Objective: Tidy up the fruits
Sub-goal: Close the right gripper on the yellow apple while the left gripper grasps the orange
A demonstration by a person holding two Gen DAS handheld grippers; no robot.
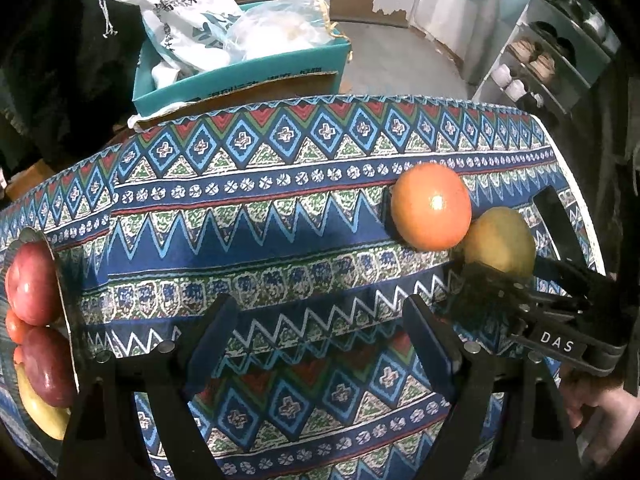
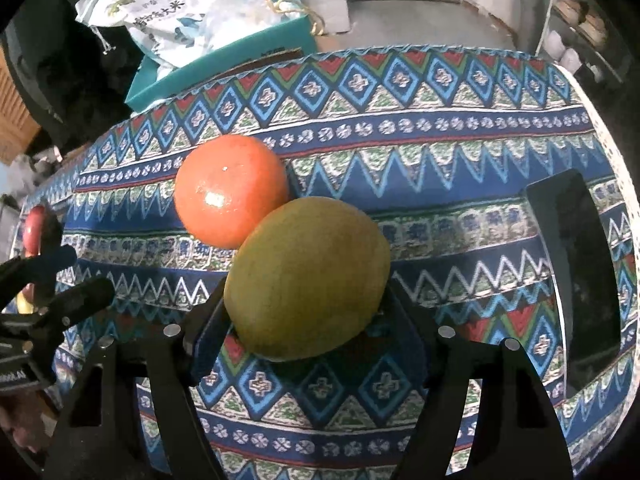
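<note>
A yellow-green mango (image 2: 308,280) lies on the patterned tablecloth (image 2: 460,160), touching an orange fruit (image 2: 230,190) behind it. My right gripper (image 2: 304,316) has its fingers against both sides of the mango, shut on it; the mango (image 1: 500,240) and the orange fruit (image 1: 432,206) also show in the left wrist view. My left gripper (image 1: 320,336) is open and empty above the cloth, near the front. At the far left a plate (image 1: 60,280) holds red apples (image 1: 30,284) and a yellow fruit (image 1: 40,412).
A black flat object (image 2: 580,272) lies on the table's right side. Behind the table stands a teal cardboard box (image 1: 240,76) with white bags. A shoe rack (image 1: 552,60) stands at the right rear. The table's far edge curves off to the right.
</note>
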